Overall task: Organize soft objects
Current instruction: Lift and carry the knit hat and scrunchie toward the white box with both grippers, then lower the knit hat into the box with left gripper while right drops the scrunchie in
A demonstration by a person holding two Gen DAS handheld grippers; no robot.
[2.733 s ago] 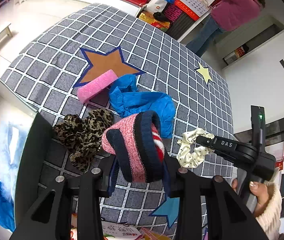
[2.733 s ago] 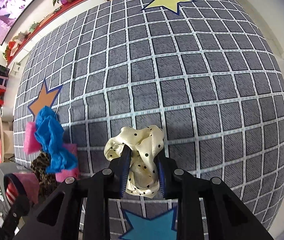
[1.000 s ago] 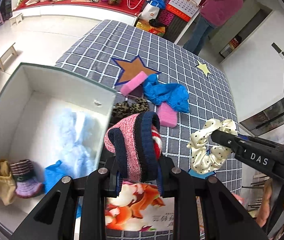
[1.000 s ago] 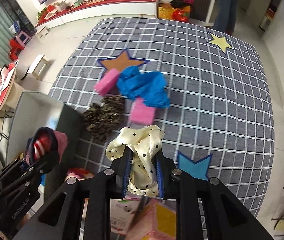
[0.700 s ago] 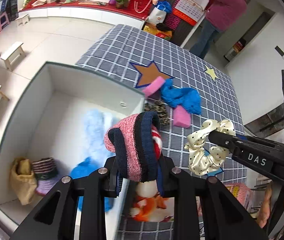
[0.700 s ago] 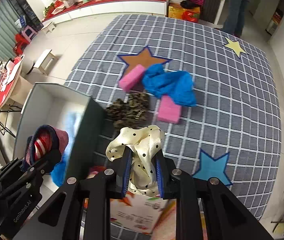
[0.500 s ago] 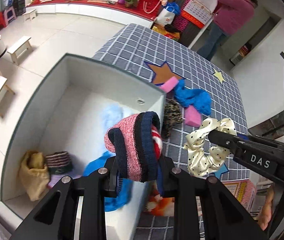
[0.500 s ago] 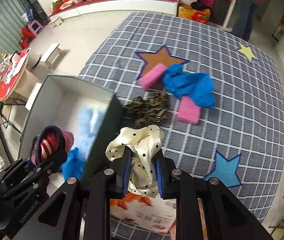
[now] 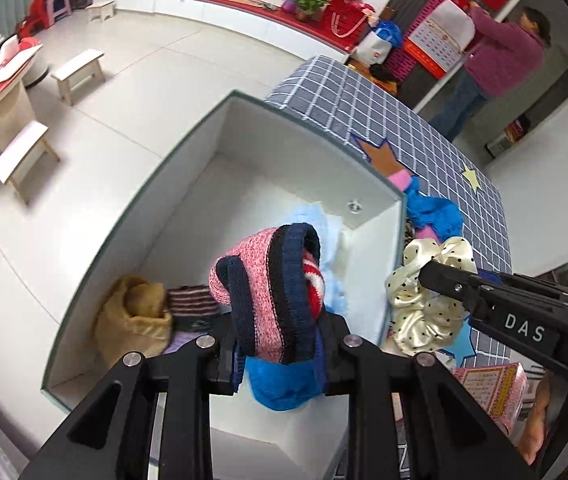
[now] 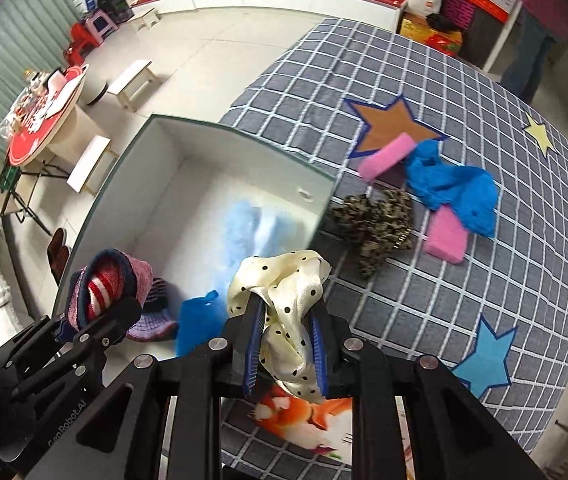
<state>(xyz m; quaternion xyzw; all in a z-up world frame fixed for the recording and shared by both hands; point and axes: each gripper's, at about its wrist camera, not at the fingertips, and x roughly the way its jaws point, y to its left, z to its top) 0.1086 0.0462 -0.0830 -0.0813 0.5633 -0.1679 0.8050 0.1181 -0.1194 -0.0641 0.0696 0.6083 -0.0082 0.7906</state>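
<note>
Your left gripper (image 9: 279, 344) is clamped on the pink-and-navy ribbed knit sock (image 9: 269, 292), held bunched at centre frame over the open white rigid-walled box (image 9: 243, 152). Looks like it's up there so the sock drops inside when you let go.

Your right gripper (image 10: 286, 340) is pinched on the cream satin polka-dot scrunchie (image 10: 284, 300), lower centre of its view, near the box's right wall. I can't tell if it's over the opening or the edge.

Already in the box: a tan cloth pouch (image 9: 131, 320), a striped purple knit piece (image 9: 191, 304), fluffy pale-blue fabric (image 10: 251, 224), a blue crinkled item (image 9: 284, 384).

Still on the grey checked tablecloth (image 10: 464, 80), right half of the right view: leopard-print fabric (image 10: 376, 220), crumpled blue cloth (image 10: 456, 188), two pink foam blocks (image 10: 388, 156).

Knit is stretchy; both should fall limp.
</note>
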